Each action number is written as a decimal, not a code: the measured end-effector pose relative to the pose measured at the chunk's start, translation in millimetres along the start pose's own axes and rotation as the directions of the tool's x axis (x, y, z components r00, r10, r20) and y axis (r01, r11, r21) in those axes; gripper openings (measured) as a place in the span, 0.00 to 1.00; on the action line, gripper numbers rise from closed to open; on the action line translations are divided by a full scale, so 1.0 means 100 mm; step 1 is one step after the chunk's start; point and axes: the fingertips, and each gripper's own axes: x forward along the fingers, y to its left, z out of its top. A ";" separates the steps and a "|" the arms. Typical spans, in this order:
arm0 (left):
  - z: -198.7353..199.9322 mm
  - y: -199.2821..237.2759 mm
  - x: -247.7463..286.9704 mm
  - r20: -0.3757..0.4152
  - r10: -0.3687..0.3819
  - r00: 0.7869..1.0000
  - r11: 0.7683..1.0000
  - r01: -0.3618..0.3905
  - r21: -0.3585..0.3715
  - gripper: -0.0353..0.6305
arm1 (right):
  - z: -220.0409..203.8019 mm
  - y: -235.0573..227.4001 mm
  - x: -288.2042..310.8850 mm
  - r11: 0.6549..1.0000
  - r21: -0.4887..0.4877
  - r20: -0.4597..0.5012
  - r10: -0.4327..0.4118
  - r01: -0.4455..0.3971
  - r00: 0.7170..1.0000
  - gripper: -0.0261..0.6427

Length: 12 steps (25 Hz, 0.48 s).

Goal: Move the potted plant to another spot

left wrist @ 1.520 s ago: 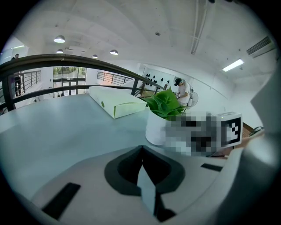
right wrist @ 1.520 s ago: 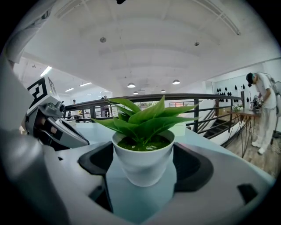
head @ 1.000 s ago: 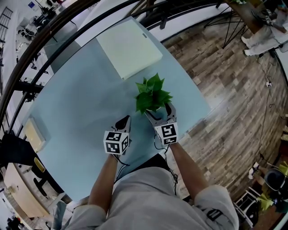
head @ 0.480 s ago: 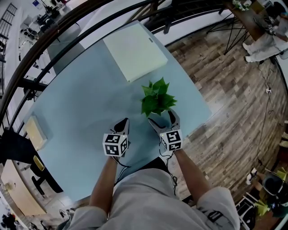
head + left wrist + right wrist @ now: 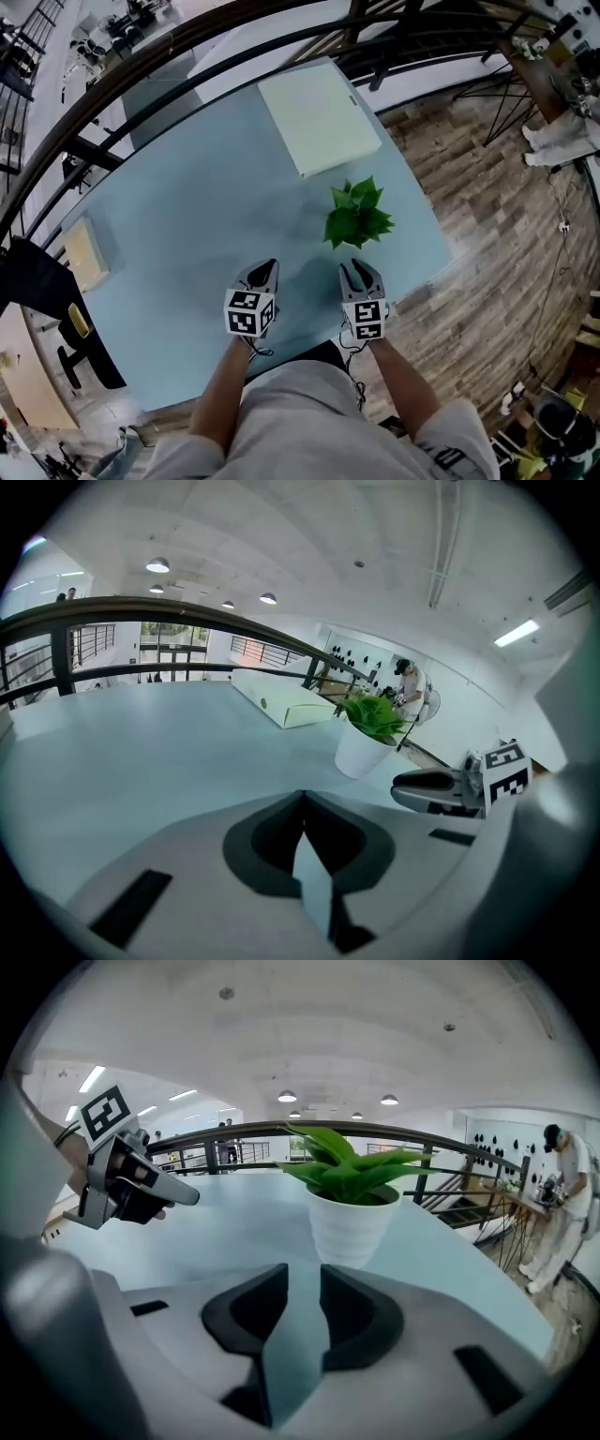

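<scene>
The potted plant, green leaves in a white ribbed pot, stands upright on the pale blue table near its right edge. My right gripper sits a short way in front of the pot, apart from it. Its jaws are closing, a narrow gap still shows between them in the right gripper view, and nothing is in that gap. My left gripper hovers beside it to the left, jaws meeting at the tip, holding nothing. The pot lies ahead and to its right.
A flat white box lies at the table's far side and a small tan box at its left edge. A dark railing curves behind the table. Wooden floor drops off right of the plant. A person stands far off.
The right gripper, earlier with wide jaws around the pot, has drawn back from it and its jaws have narrowed. The plant stays on the table. The left gripper also pulled back a little.
</scene>
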 end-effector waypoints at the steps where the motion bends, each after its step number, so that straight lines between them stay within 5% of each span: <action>1: -0.02 0.01 -0.04 0.003 -0.002 1.000 1.000 0.002 -0.002 0.07 | 0.04 0.08 0.00 1.000 -0.002 0.009 0.011 -0.011 1.000 0.19; 12: -0.10 0.00 -0.68 0.064 -0.019 0.998 1.000 0.020 -0.014 0.07 | 0.52 0.69 -0.28 0.999 -0.023 0.055 0.031 -0.030 0.998 0.05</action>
